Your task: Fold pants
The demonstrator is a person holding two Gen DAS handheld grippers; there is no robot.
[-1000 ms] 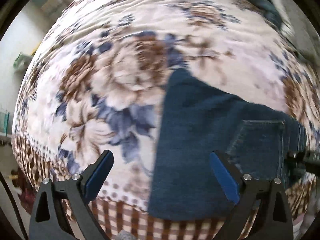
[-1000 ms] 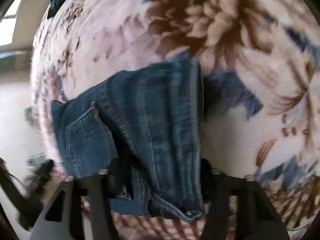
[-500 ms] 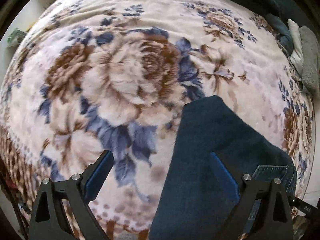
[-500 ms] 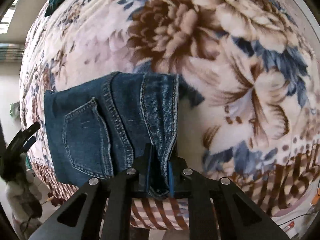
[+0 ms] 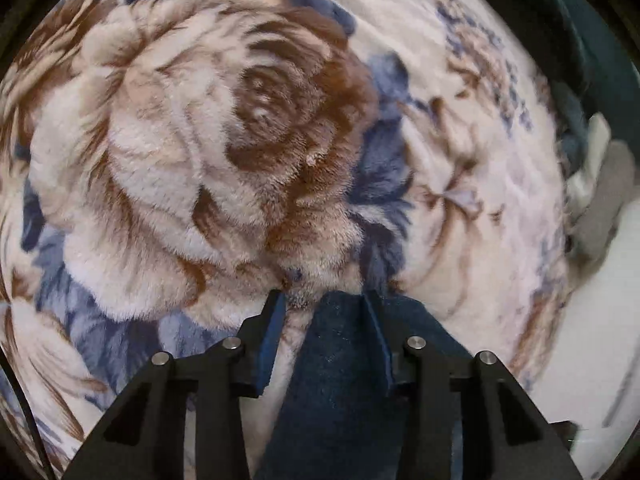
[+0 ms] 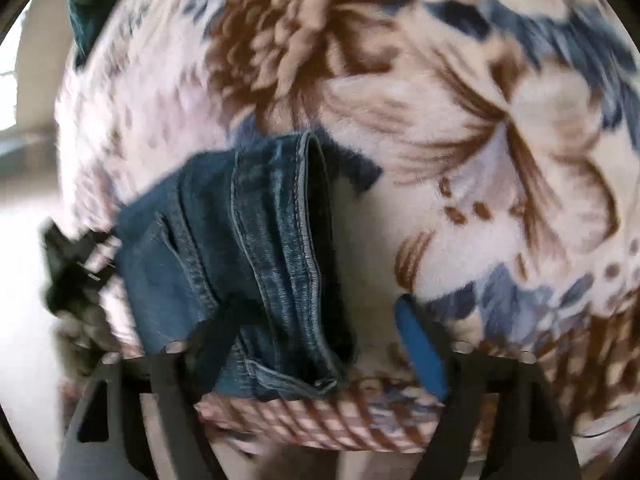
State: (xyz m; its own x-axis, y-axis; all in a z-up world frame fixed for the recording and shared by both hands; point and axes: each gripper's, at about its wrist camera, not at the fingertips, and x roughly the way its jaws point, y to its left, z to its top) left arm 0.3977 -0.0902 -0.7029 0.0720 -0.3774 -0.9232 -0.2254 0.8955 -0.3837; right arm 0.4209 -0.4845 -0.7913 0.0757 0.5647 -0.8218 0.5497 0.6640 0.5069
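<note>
Pants (image 6: 240,264) are laid folded on the blanket (image 6: 460,140), near its lower edge in the right wrist view. Right gripper (image 6: 320,316) is positioned over the pants' near end: one finger lies on the fabric, the other is set to the right over blanket, apart from the fabric. In the left wrist view, a corner of the pants (image 5: 340,360) is seen between the fingers of the left gripper (image 5: 324,304), blanket ahead. Other cloths (image 5: 600,184) are piled at the far right edge.
</note>
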